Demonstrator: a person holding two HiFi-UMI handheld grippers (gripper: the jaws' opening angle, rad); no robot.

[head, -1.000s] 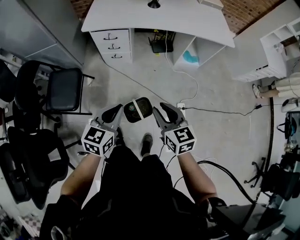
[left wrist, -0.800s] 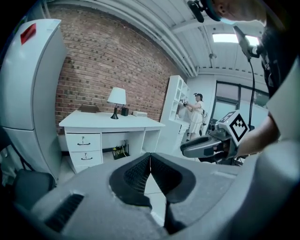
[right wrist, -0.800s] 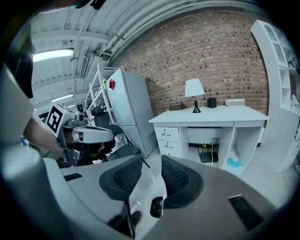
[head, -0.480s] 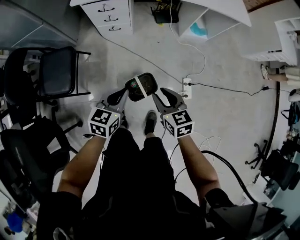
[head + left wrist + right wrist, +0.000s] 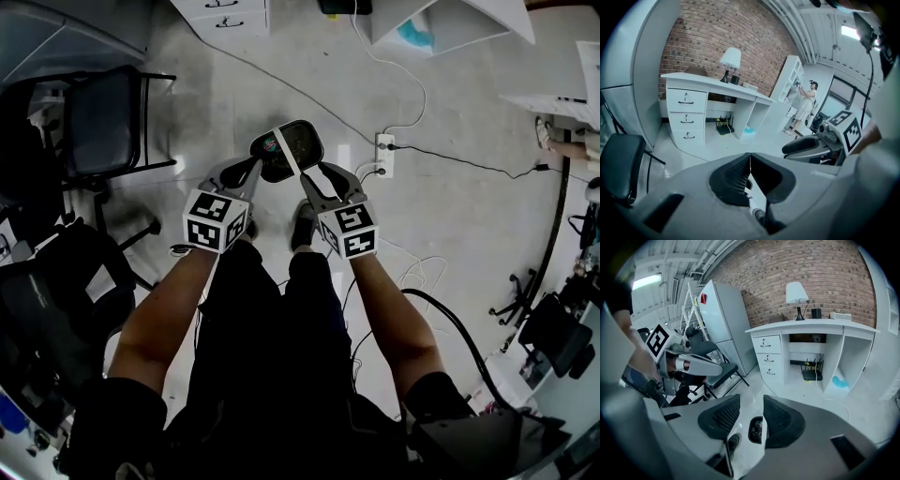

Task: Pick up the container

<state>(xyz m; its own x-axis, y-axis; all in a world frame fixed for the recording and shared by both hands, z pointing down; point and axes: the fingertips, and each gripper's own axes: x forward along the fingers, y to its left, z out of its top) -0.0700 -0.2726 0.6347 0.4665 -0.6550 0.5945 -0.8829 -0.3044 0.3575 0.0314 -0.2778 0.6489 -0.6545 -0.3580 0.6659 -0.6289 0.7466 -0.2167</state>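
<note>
Lying near the container point(image 5: 287, 150) is a power strip point(image 5: 384, 155).

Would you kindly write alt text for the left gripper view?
The left gripper fills the foreground, its jaws shut together. Beyond it, a white desk with a lamp stands against a brick wall, a black chair at left.

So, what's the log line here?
container on floor, not gripped | left gripper shut, empty | right gripper jaws just opening, nothing between
</note>
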